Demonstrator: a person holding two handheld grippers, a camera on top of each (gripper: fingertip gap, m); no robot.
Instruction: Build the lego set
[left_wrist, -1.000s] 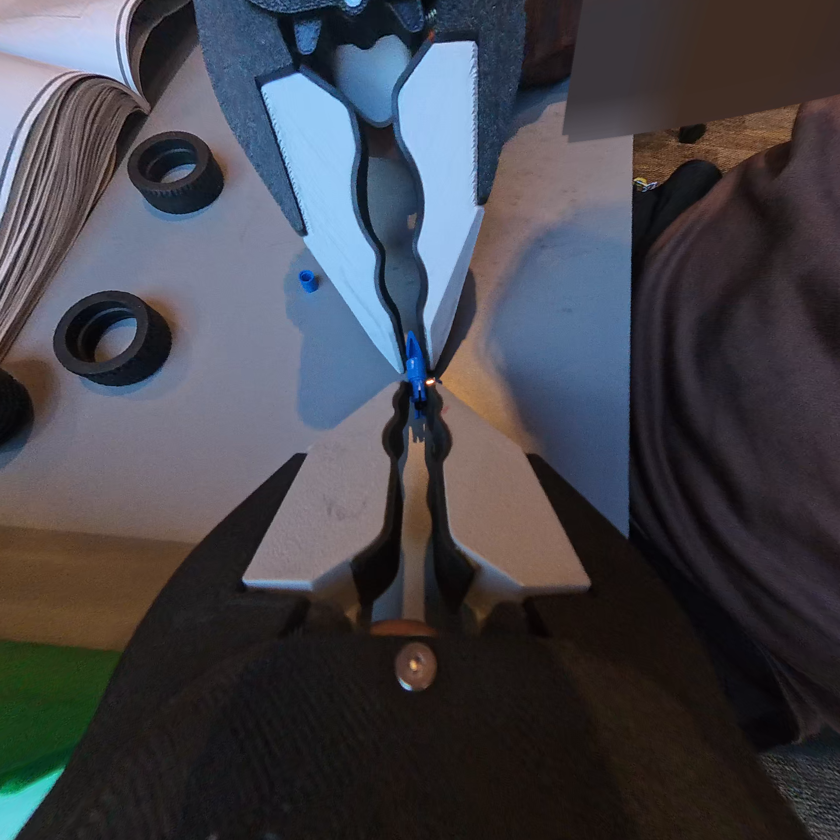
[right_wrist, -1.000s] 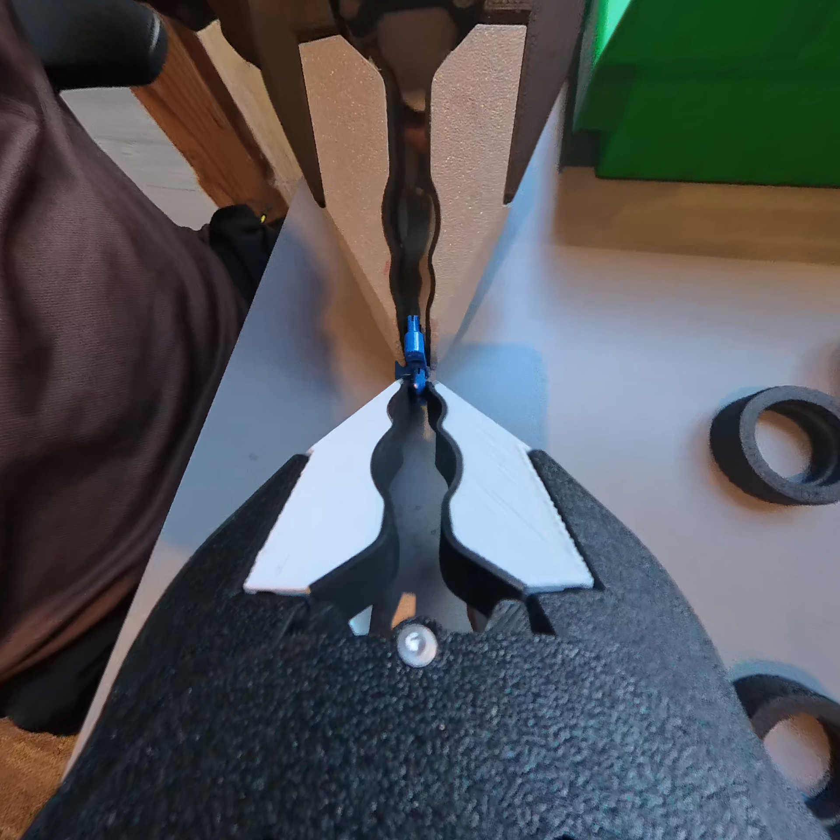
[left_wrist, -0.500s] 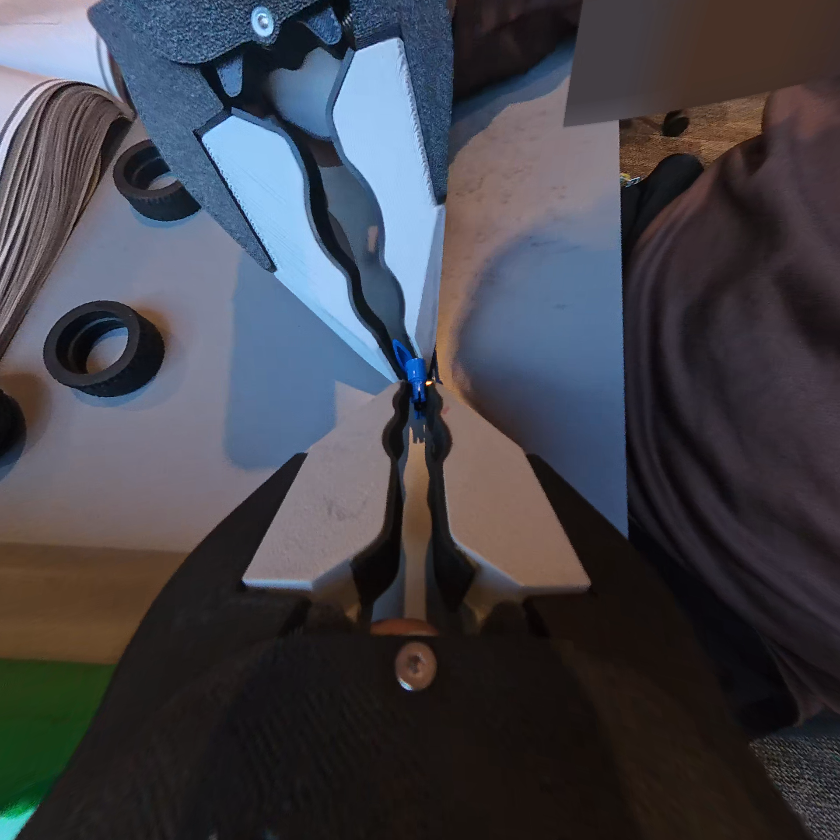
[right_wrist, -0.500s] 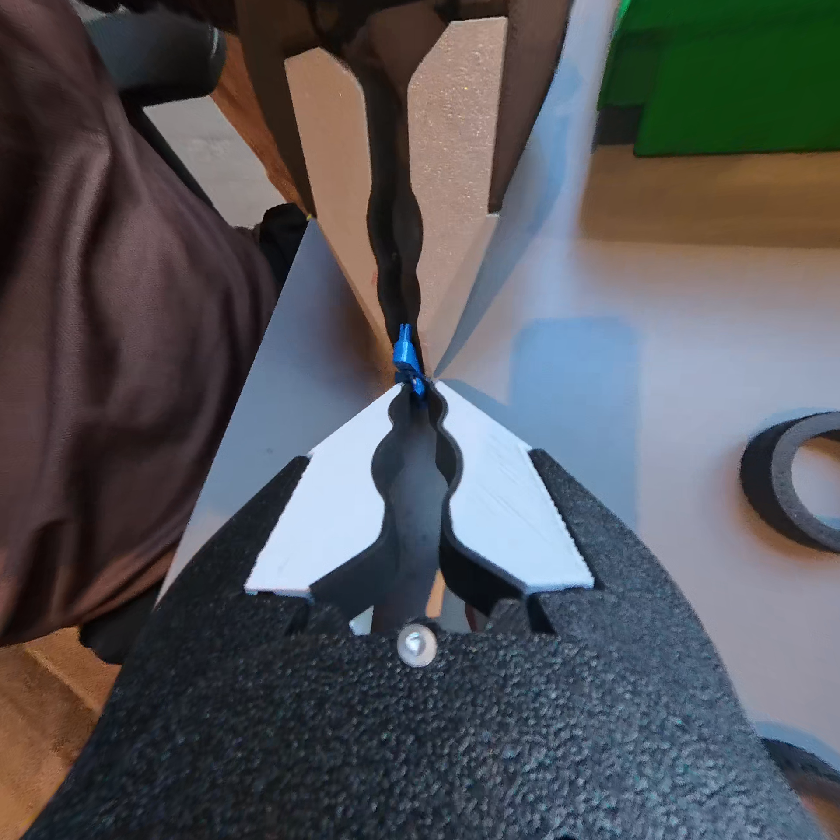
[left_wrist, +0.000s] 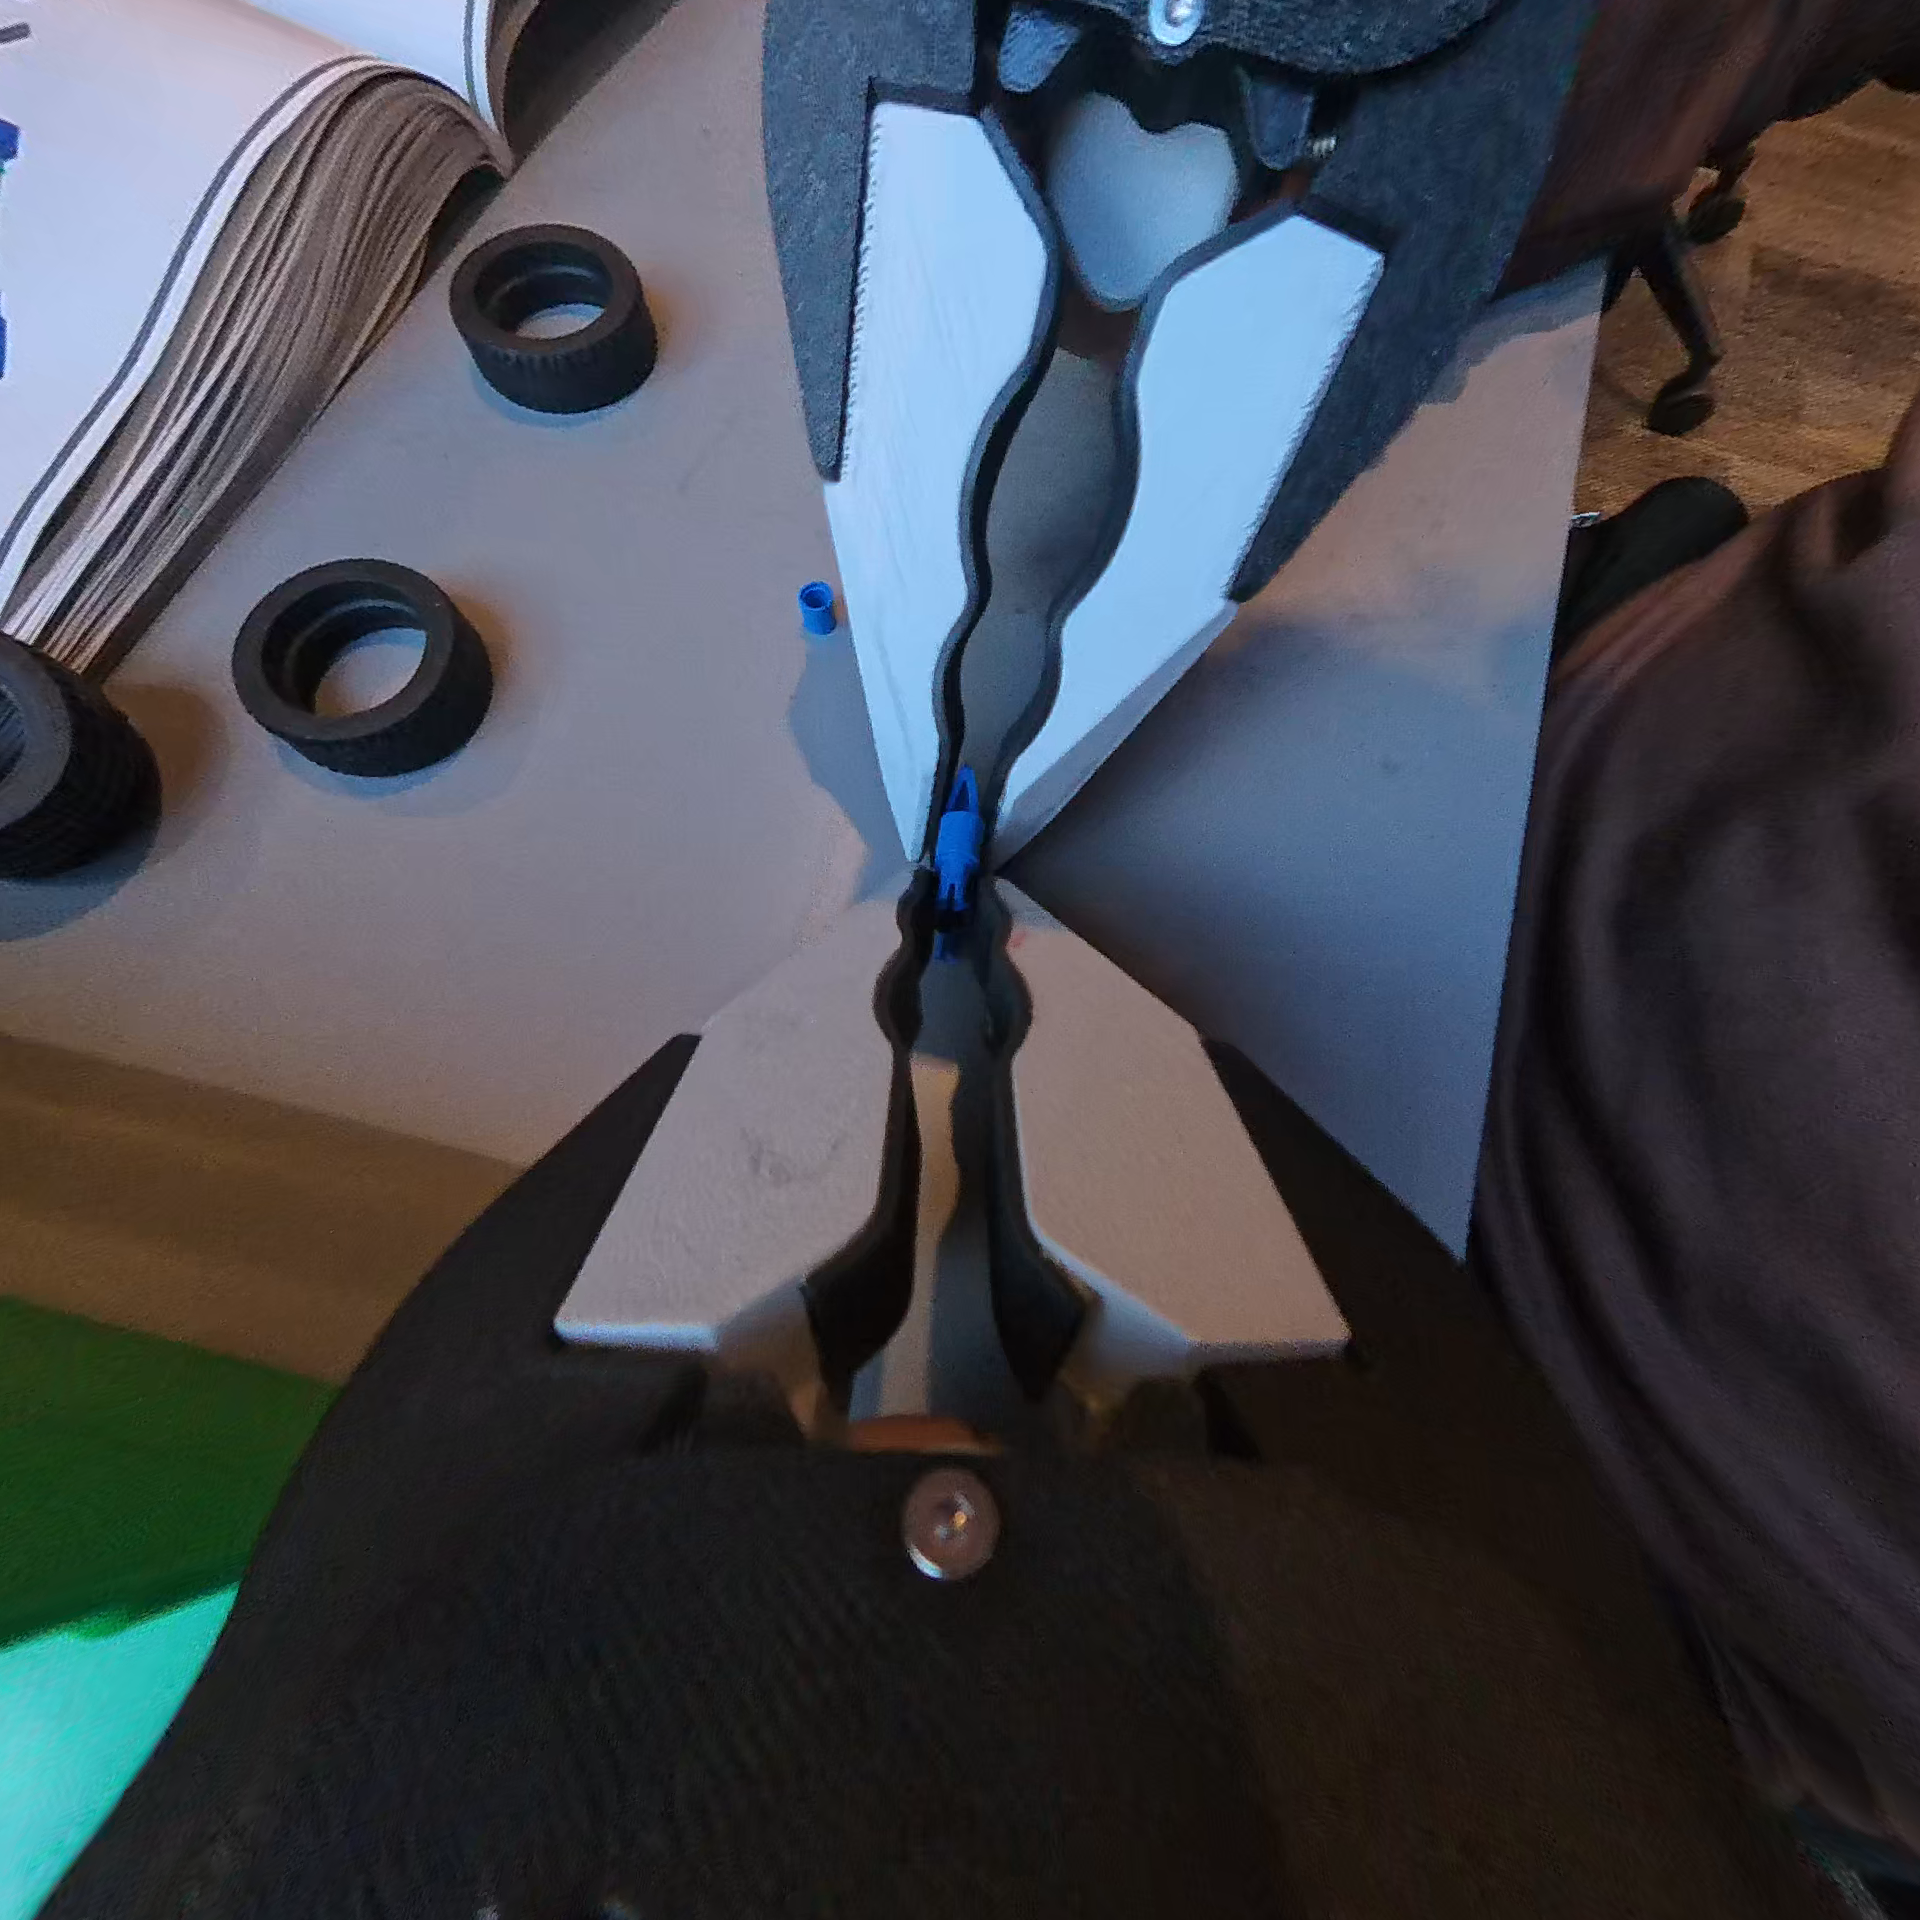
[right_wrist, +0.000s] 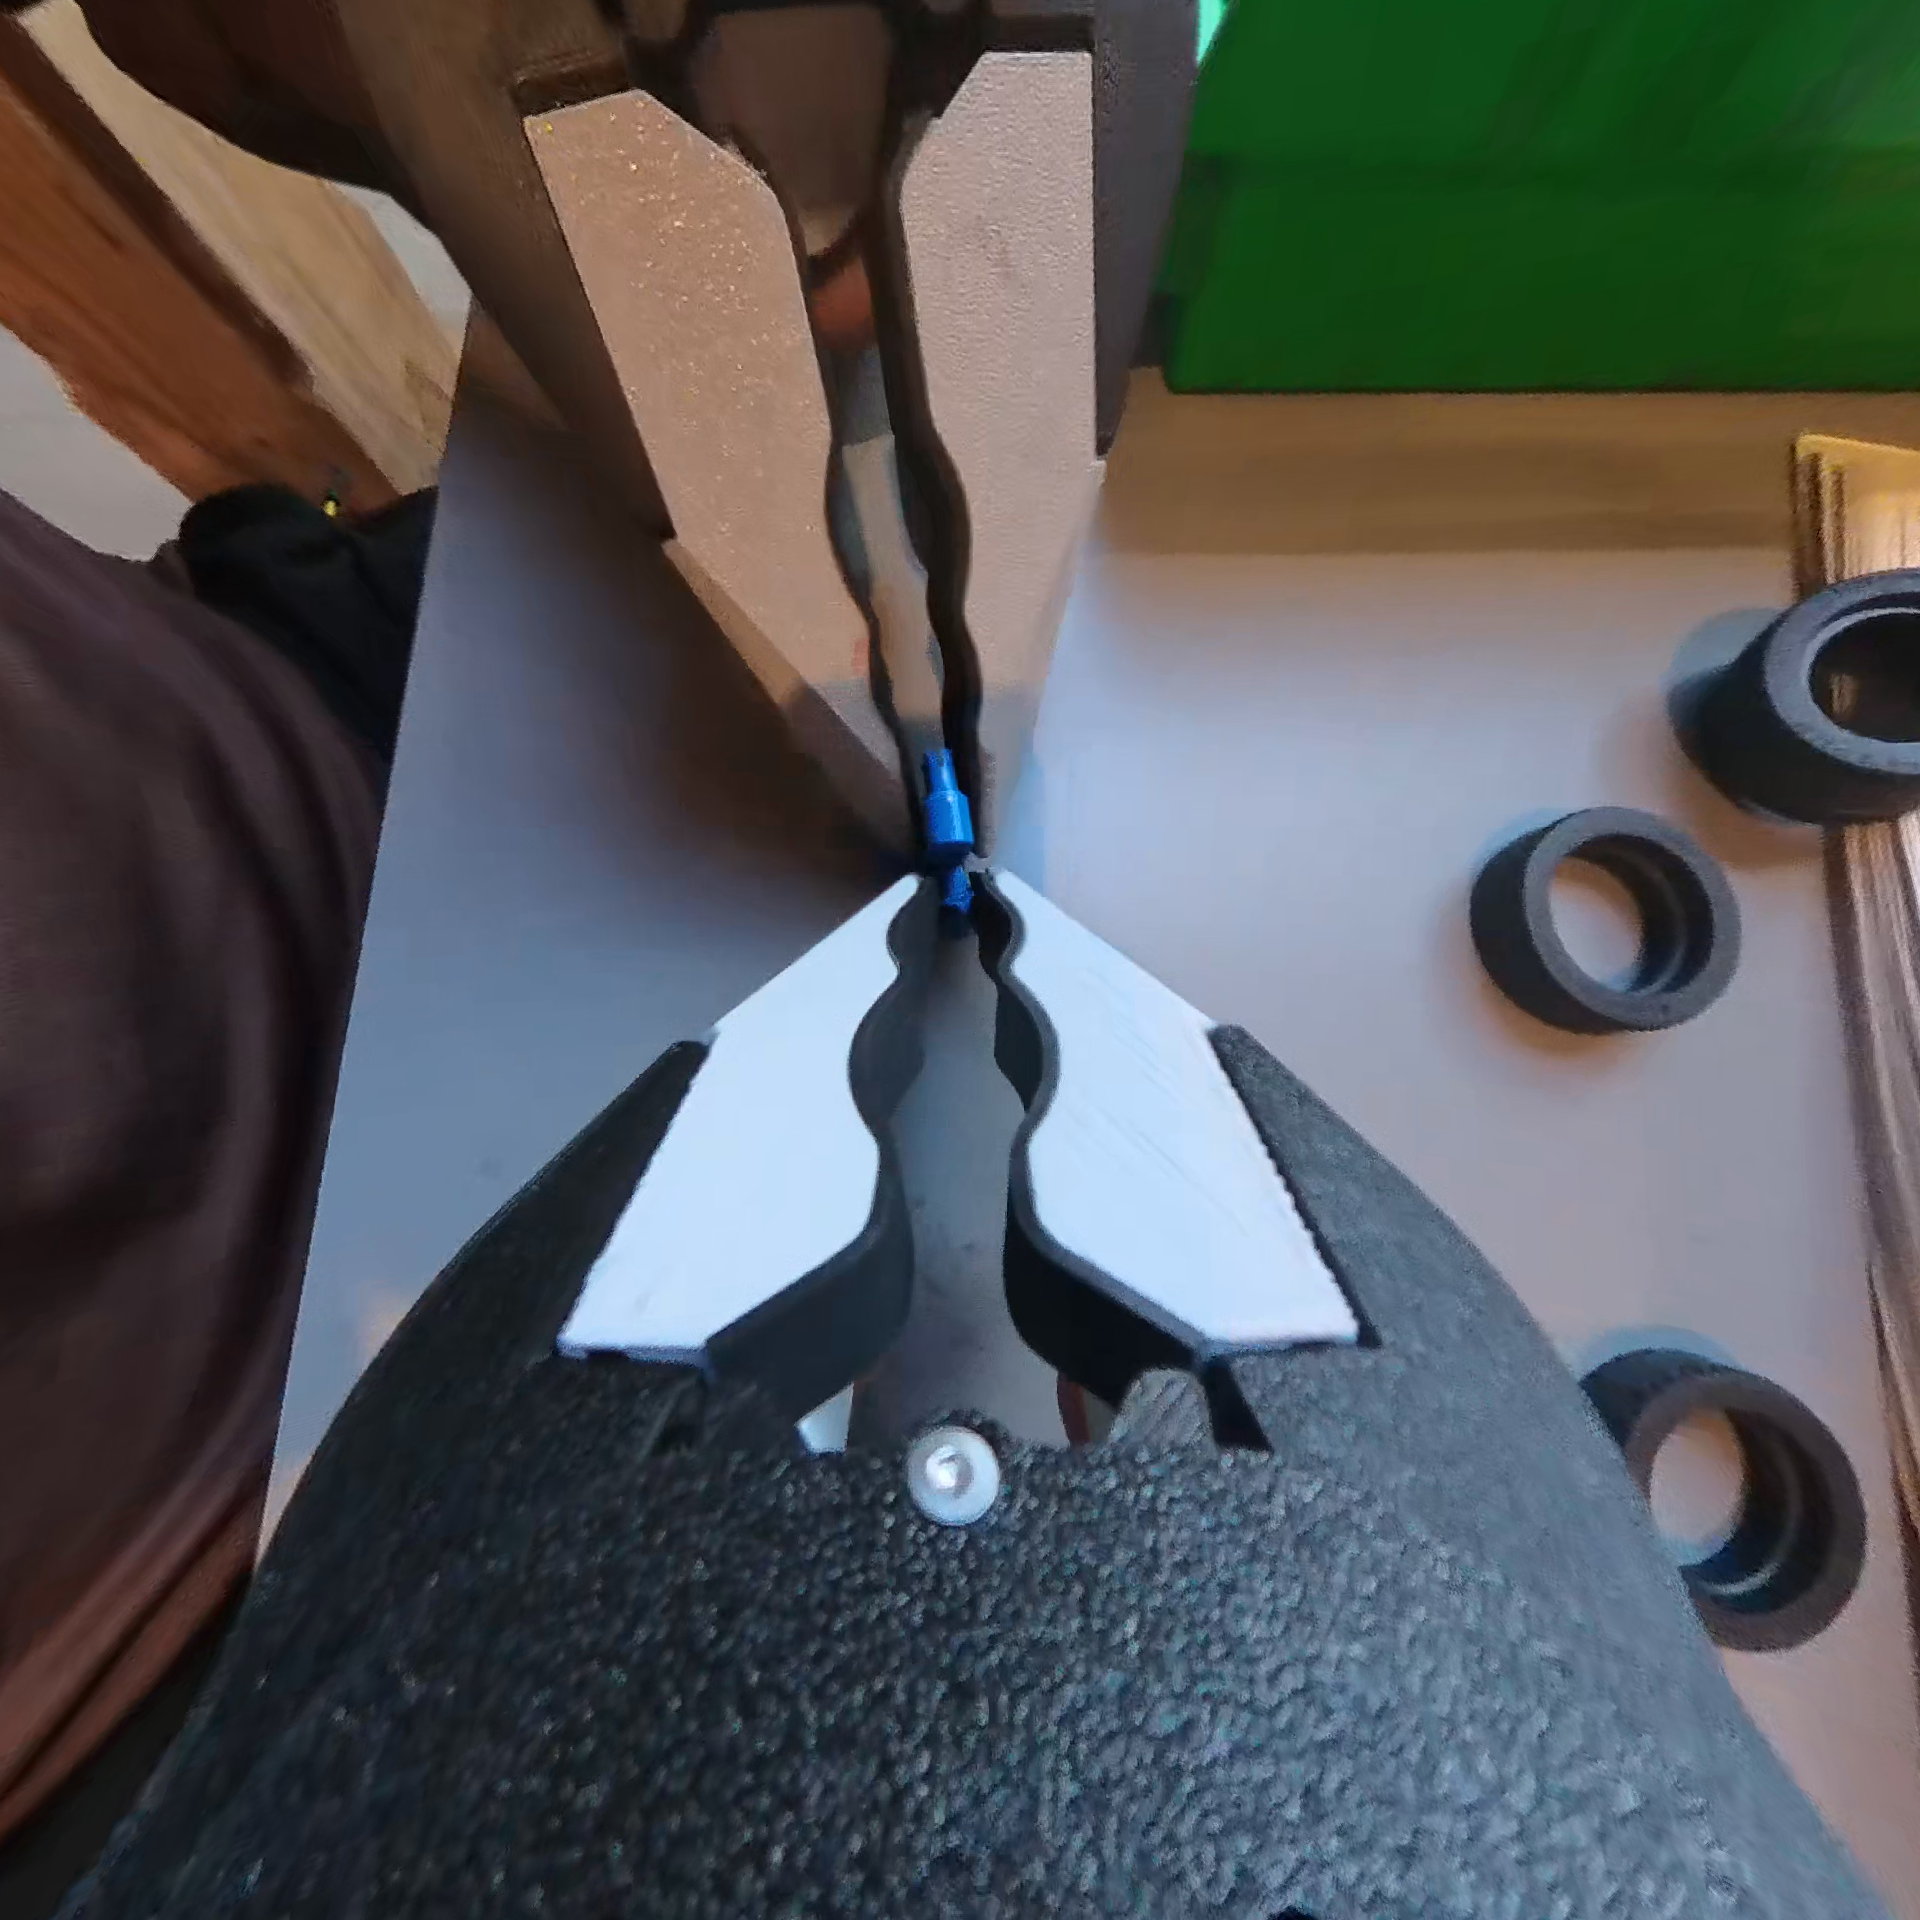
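A small blue Lego pin (left_wrist: 957, 829) is held in the air between both grippers, which meet tip to tip above the grey table (left_wrist: 520, 883). My left gripper (left_wrist: 951, 914) is shut on one end of it. My right gripper (left_wrist: 956, 857) comes from the top of the left wrist view and is shut on the other end. In the right wrist view the blue pin (right_wrist: 943, 821) shows a collar; my right gripper (right_wrist: 951, 899) pinches its near end and the left gripper (right_wrist: 940, 800) its far end. Whether it is one piece or two joined I cannot tell.
A loose blue pin (left_wrist: 817, 606) lies on the table. Three black tyres (left_wrist: 553, 301) (left_wrist: 362, 681) (left_wrist: 62, 769) lie left, beside an open booklet (left_wrist: 156, 312). A green box (right_wrist: 1558, 187) stands beyond. A person's dark clothing (left_wrist: 1714, 1039) borders the table edge. Less than 4 cm separates the two grippers' tips.
Both grippers stayed tip to tip on the blue pin. The right gripper swung from leaning left to leaning right in the left wrist view, and more tyres came into the right wrist view.
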